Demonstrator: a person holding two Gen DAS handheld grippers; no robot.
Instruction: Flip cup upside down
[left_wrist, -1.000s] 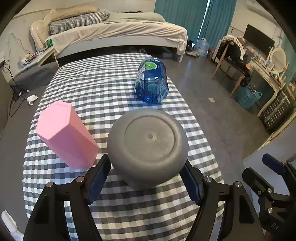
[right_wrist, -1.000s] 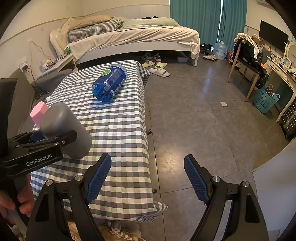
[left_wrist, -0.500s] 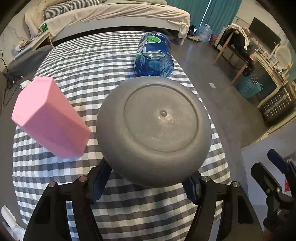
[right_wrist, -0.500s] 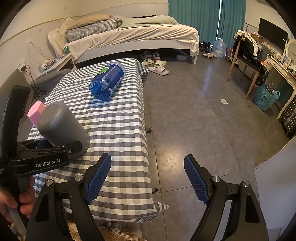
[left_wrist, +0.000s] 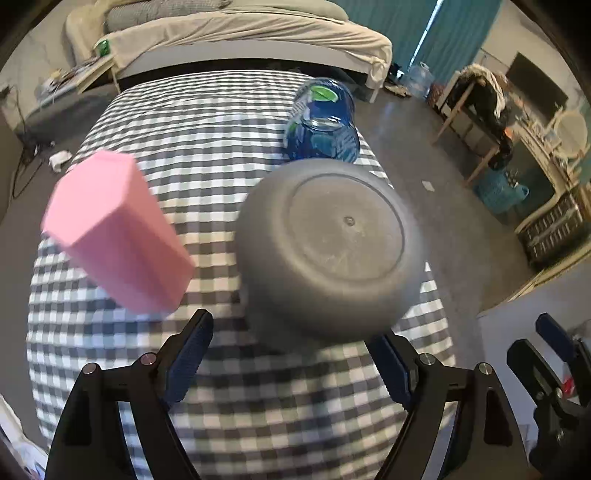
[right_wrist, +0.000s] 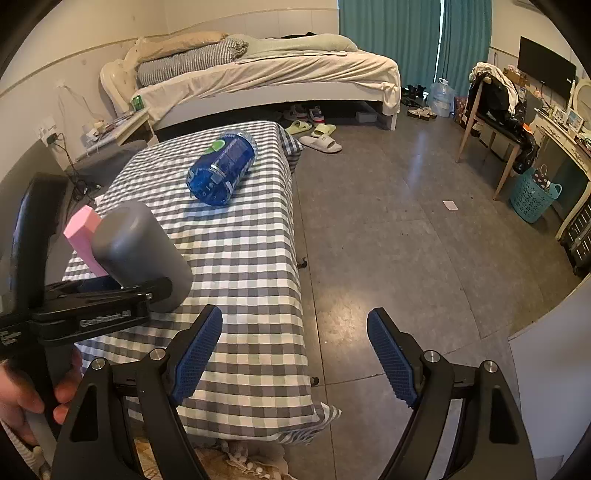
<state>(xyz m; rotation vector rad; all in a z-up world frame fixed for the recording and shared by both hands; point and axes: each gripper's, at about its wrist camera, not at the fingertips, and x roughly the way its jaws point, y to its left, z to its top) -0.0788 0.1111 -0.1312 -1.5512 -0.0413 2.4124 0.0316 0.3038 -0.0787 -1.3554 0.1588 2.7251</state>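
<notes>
The grey cup (left_wrist: 332, 243) stands mouth-down on the checked tablecloth (left_wrist: 221, 122), its flat bottom facing me. It also shows in the right wrist view (right_wrist: 140, 251), tilted a little. My left gripper (left_wrist: 295, 365) is open around the cup's lower part; its left finger stands clear of the cup, while its right finger is partly hidden behind the cup. My right gripper (right_wrist: 295, 354) is open and empty, off the table's right edge over the floor.
A pink hexagonal cup (left_wrist: 114, 232) stands upside down just left of the grey cup. A blue water bottle (left_wrist: 323, 123) lies on its side farther back. The table's right edge drops to grey floor (right_wrist: 406, 229). A bed (right_wrist: 277, 77) stands behind.
My left gripper opened and its left finger came off the grey cup. The cup now sits right of centre in the left wrist view. The right gripper barely moved.
</notes>
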